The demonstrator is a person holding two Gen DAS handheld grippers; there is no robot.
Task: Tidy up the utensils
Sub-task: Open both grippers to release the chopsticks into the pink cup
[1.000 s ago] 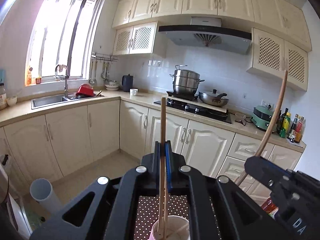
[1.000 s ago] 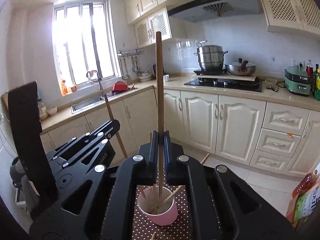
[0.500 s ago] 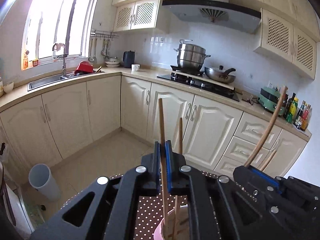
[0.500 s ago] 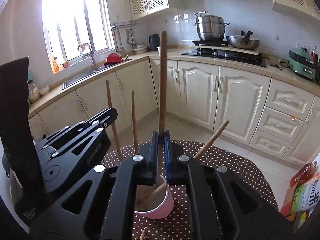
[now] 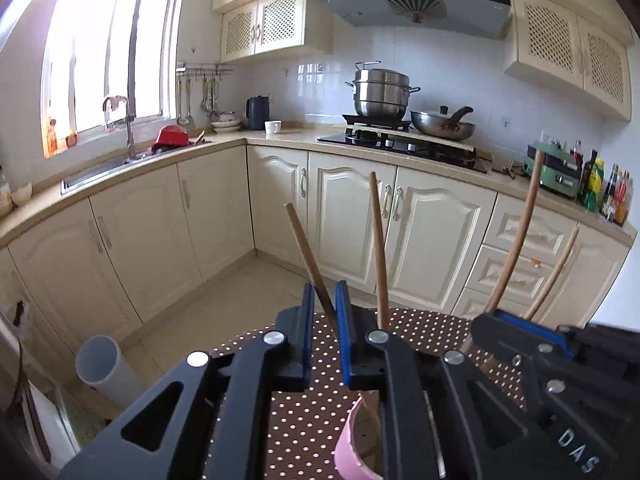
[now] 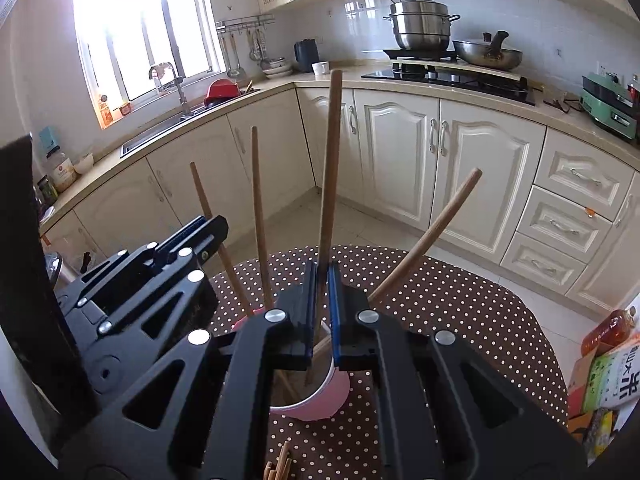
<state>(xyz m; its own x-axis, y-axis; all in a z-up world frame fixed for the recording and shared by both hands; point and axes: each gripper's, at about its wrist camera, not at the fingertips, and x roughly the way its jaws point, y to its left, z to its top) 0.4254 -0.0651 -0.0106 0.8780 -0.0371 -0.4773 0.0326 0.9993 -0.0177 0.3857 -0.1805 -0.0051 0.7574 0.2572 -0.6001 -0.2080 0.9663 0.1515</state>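
A pink cup (image 6: 320, 400) stands on the brown polka-dot table (image 6: 440, 300) and holds several wooden chopsticks. My left gripper (image 5: 325, 300) has parted jaws; a wooden chopstick (image 5: 306, 248) leans loosely between them, its lower end in the cup (image 5: 350, 452). My right gripper (image 6: 320, 280) also has slightly parted jaws with a tall chopstick (image 6: 330, 168) standing between them into the cup. The left gripper also shows in the right wrist view (image 6: 200, 232), and the right gripper in the left wrist view (image 5: 520, 332).
More chopsticks (image 6: 278, 466) lie on the table in front of the cup. A bottle (image 6: 604, 330) and boxes sit at the table's right edge. A grey bin (image 5: 100, 368) stands on the floor at the left. Kitchen cabinets and counter run behind.
Both grippers lowered with their chopsticks into the cup, then the jaws parted. The left chopstick now leans to the left, loose between the jaws.
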